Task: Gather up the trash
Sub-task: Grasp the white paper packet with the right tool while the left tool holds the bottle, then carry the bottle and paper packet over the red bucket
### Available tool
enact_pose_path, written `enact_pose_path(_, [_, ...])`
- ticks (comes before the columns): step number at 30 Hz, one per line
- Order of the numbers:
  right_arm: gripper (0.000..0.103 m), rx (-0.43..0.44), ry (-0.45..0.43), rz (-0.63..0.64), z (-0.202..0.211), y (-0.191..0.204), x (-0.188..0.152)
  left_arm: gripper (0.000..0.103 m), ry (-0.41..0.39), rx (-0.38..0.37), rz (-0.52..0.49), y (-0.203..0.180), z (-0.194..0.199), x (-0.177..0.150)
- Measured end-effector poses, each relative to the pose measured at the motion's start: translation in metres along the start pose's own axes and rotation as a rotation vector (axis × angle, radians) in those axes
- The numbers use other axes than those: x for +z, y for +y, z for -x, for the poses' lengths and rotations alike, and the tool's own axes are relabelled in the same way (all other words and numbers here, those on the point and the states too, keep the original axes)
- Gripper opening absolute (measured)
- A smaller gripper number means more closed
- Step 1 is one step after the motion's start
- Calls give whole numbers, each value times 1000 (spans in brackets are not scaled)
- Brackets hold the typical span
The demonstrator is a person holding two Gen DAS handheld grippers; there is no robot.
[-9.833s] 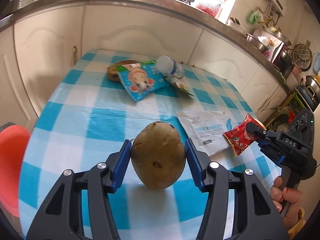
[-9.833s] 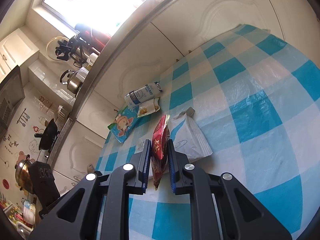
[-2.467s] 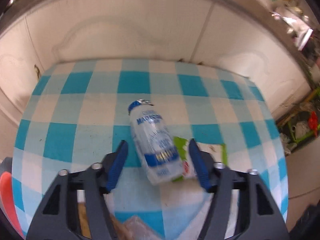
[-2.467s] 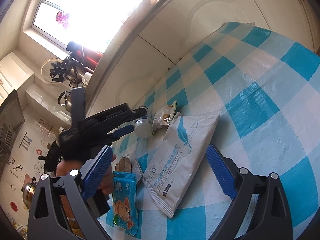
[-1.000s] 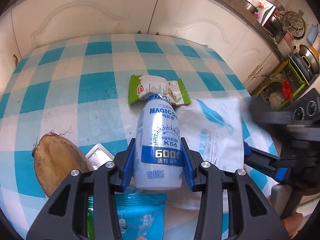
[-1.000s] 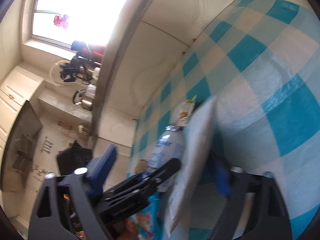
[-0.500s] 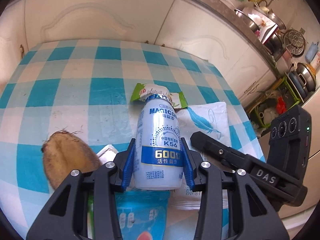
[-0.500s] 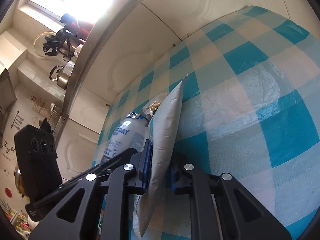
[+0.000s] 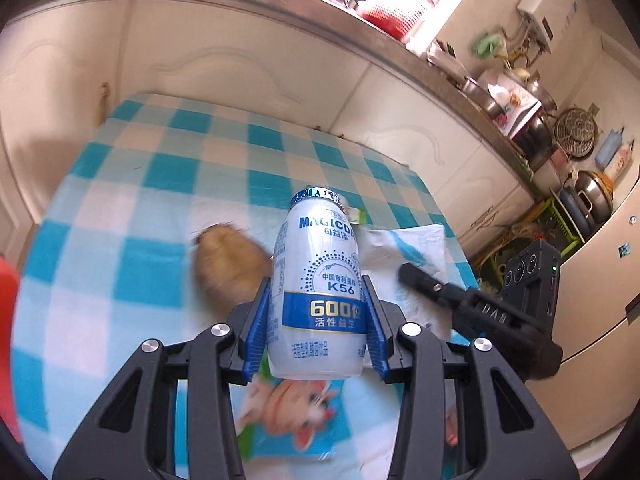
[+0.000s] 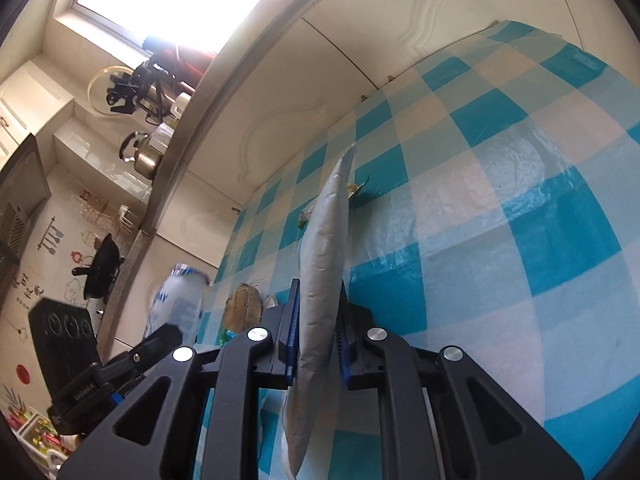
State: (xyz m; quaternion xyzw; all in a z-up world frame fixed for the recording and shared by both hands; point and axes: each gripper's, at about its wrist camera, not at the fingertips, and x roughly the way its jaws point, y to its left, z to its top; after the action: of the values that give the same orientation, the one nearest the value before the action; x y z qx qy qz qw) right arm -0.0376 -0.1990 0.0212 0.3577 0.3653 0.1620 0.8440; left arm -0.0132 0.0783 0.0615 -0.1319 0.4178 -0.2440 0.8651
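Note:
My left gripper (image 9: 318, 320) is shut on a white and blue drink bottle (image 9: 318, 280) and holds it upright above the checked table (image 9: 160, 184). My right gripper (image 10: 316, 344) is shut on a flat white pouch (image 10: 322, 264), held edge-on and lifted off the cloth. The pouch (image 9: 416, 256) and the right gripper (image 9: 448, 292) also show to the right in the left wrist view. The bottle (image 10: 178, 304) and the left gripper (image 10: 120, 368) show at the left in the right wrist view.
A brown potato (image 9: 228, 264) lies on the table behind the bottle. A blue cartoon snack bag (image 9: 292, 408) lies under my left gripper. A green wrapper (image 10: 356, 192) lies behind the pouch. White cabinets (image 9: 240, 52) stand beyond the table. A red object (image 9: 6, 320) is at the left edge.
My left gripper has lifted and pulled back with the bottle, so the potato and snack bag appear farther forward. The right gripper has raised the pouch a little.

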Motion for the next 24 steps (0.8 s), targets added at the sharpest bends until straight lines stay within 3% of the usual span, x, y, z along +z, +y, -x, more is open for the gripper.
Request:
enact_pose_path(10, [14, 47, 2, -132, 21, -11, -11, 44, -42, 47, 13, 41, 62, -39])
enact_pose_path(24, [14, 70, 45, -142, 44, 42, -9, 44, -90, 115, -2, 80, 113, -50])
